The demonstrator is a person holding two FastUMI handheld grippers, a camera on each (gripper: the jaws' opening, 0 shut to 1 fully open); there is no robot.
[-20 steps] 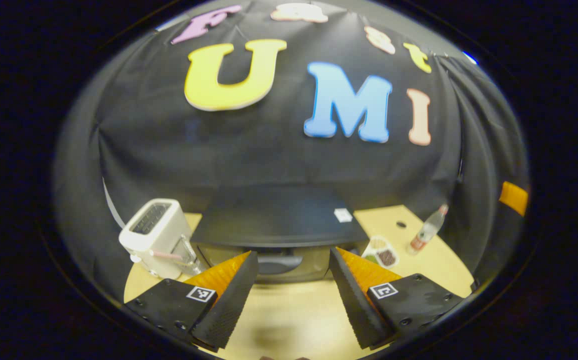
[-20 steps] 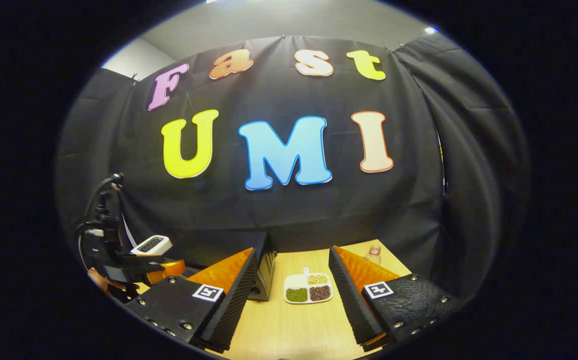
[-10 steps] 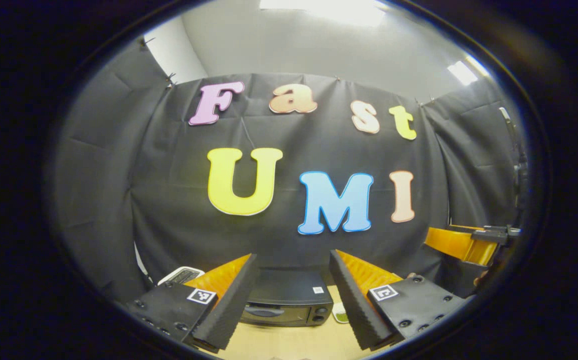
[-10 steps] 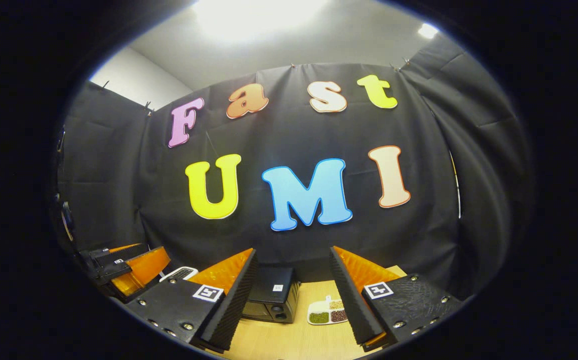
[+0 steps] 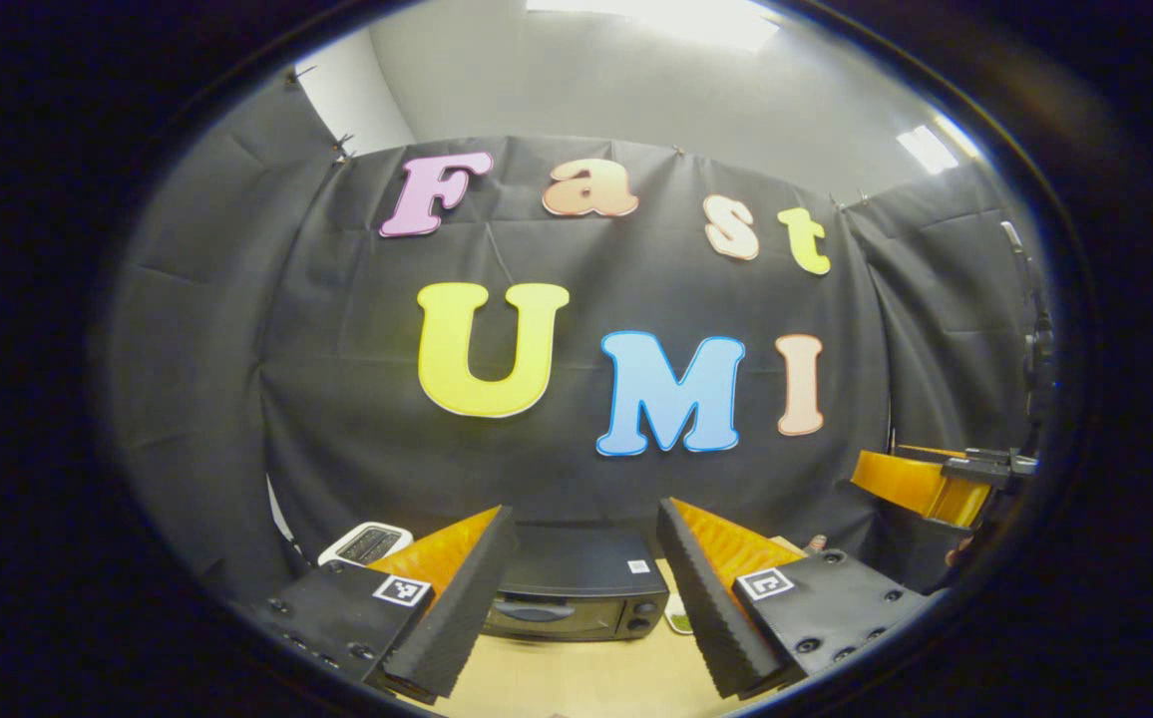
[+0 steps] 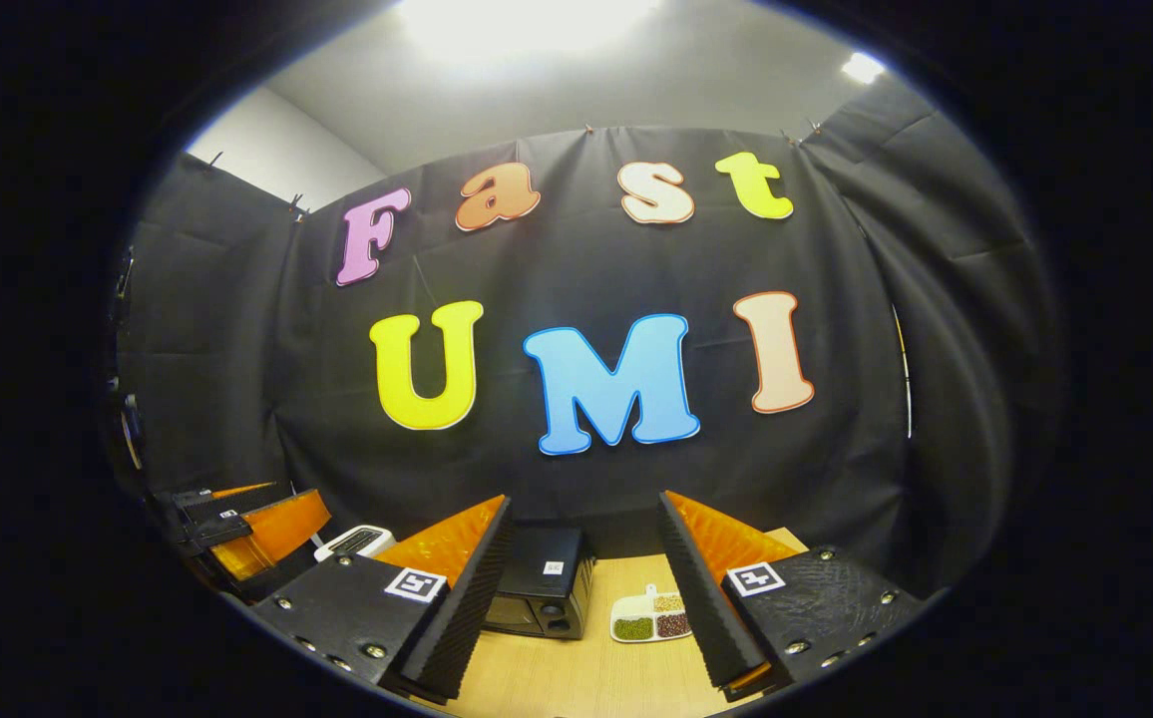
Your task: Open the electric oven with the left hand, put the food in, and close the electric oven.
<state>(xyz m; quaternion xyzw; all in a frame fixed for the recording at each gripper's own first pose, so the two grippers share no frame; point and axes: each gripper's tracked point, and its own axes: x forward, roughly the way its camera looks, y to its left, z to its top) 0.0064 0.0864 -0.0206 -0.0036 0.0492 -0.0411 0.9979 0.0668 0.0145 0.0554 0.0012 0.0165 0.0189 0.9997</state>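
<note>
A black electric oven (image 5: 576, 593) stands on the wooden table with its door closed; it also sits between my right fingers in the right gripper view (image 6: 540, 596). A white divided plate of food (image 6: 650, 618) lies just right of the oven; its edge peeks out beside the oven (image 5: 677, 616). My left gripper (image 5: 576, 608) is open, held back from the oven, empty. My right gripper (image 6: 576, 608) is open and empty, well short of the plate. The left gripper (image 6: 237, 524) shows at the far left of the right gripper view, the right gripper (image 5: 936, 484) at the far right of the left gripper view.
A white toaster (image 5: 367, 543) stands left of the oven, also seen in the right gripper view (image 6: 355, 541). The light wooden table (image 6: 586, 678) stretches between the grippers and the appliances. Black cloth walls close in the back and sides.
Both grippers pulled back and tilted up from a second ago, so the oven, toaster and plate shrank and dropped low. Over the last half second they barely shifted.
</note>
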